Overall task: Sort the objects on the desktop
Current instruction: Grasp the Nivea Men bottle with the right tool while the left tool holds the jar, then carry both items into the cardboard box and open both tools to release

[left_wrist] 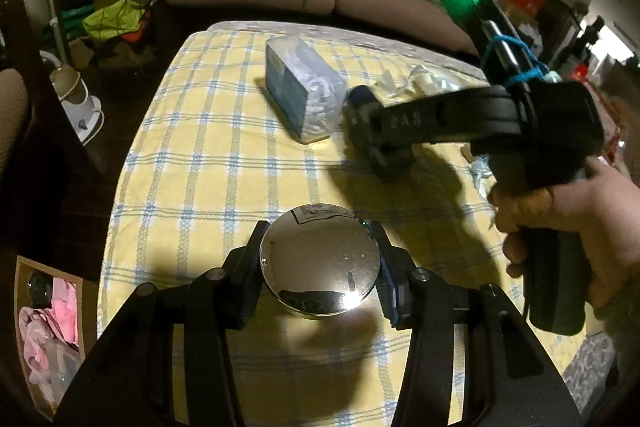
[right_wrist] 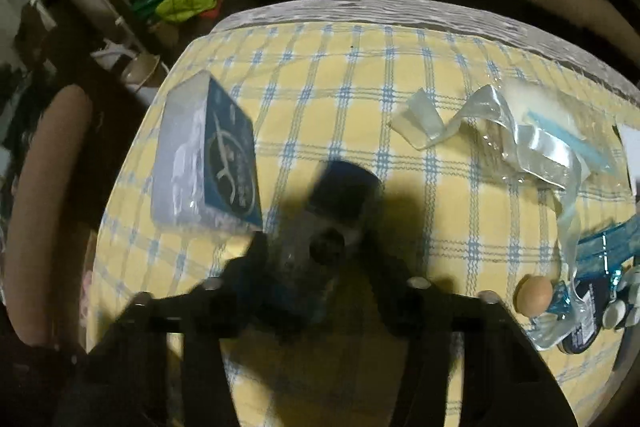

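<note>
Jaws first: my left gripper (left_wrist: 320,263) is clamped across a round, mirror-bright metal disc (left_wrist: 319,261), pads pressing its rim at 9 and 3 o'clock, held just above the checked yellow tablecloth (left_wrist: 192,155). My right gripper (right_wrist: 320,247) has a small dark and grey object (right_wrist: 326,227) between its fingers; motion blur hides whether the pads press on it, so I cannot tell if it is gripped. By my judgement sorting is at an early stage. Largest remaining item: a clear-wrapped box with a blue printed face (right_wrist: 208,163), at 10 o'clock from the right gripper. Next: a crumpled clear plastic wrapper (right_wrist: 496,135) at 2 o'clock, then a blue-trimmed packet (right_wrist: 592,291) at 3 o'clock, then a small tan ball (right_wrist: 534,294) just beside it. A cardboard box holding pink items (left_wrist: 48,331) sits off the table at 8 o'clock in the left view. Print on the blue box face is unreadable; raised letters on the right gripper's body are too blurred to read.
</note>
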### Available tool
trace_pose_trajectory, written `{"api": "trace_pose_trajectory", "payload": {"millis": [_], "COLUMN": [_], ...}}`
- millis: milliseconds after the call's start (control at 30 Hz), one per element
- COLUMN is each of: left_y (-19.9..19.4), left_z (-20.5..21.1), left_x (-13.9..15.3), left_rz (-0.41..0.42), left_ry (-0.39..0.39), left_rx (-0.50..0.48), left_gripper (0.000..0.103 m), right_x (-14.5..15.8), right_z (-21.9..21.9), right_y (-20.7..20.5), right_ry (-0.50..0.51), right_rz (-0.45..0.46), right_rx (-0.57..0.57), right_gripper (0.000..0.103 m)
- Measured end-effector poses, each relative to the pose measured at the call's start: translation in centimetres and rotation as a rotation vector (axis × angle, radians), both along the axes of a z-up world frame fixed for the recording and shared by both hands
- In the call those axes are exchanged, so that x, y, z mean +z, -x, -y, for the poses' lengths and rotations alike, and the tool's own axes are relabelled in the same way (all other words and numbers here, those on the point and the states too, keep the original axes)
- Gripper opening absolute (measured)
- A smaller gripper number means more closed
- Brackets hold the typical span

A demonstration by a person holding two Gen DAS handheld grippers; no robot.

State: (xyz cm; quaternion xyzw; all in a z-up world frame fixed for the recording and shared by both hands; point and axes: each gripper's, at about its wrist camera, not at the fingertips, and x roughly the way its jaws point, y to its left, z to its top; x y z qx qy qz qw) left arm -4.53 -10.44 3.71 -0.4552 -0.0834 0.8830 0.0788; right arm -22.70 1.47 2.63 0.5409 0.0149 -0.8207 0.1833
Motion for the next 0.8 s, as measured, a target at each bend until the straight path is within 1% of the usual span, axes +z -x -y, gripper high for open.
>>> {"api": "trace_pose_trajectory", "payload": {"millis": [133, 200, 333, 400, 433, 600, 667, 733, 800], "left_y": [-0.4, -0.5, -1.3, -2.1, -2.5, -3.9, -3.9, -3.8, -3.0], "left_z": [-1.1, -1.8, -3.8, -4.9, -5.3, -9.5, -12.1, -14.3, -17.6], "left_x": [0.2, 0.4, 1.5, 2.1, 2.3, 4.5, 6.0, 7.4, 9.4], "left_rz": [0.000, -0.001, -0.021, -0.030, -0.030, -0.042, -0.048, -0.065, -0.086], "left_ry": [-0.005, -0.009, -0.018, -0.025, -0.030, -0.051, -0.060, -0.052, -0.049], "left_rx": [-0.030, -0.048, -0.103, -0.127, -0.135, -0.194, -0.225, -0.252, -0.288], "left_gripper": [0.045, 0.045, 0.045, 0.045, 0.045, 0.045, 0.045, 0.045, 0.045], "right_x": [0.2, 0.7, 2.9, 4.2, 5.0, 9.5, 11.1, 11.9, 12.5], "right_z": [-2.3, -4.3, -9.0, -11.3, -13.2, -21.4, -25.2, -28.0, -31.2], "right_y": [-1.7, -3.1, -6.7, -8.3, -9.4, -13.3, -14.7, -15.5, -16.6], "right_ry": [0.032, 0.066, 0.130, 0.155, 0.175, 0.231, 0.234, 0.224, 0.233], "right_rz": [0.015, 0.010, -0.004, -0.017, -0.023, -0.067, -0.091, -0.109, -0.119], "right_rx": [0.004, -0.002, -0.001, -0.016, -0.029, -0.096, -0.131, -0.168, -0.217], "right_gripper": [0.035, 0.035, 0.035, 0.035, 0.035, 0.035, 0.035, 0.035, 0.035]}}
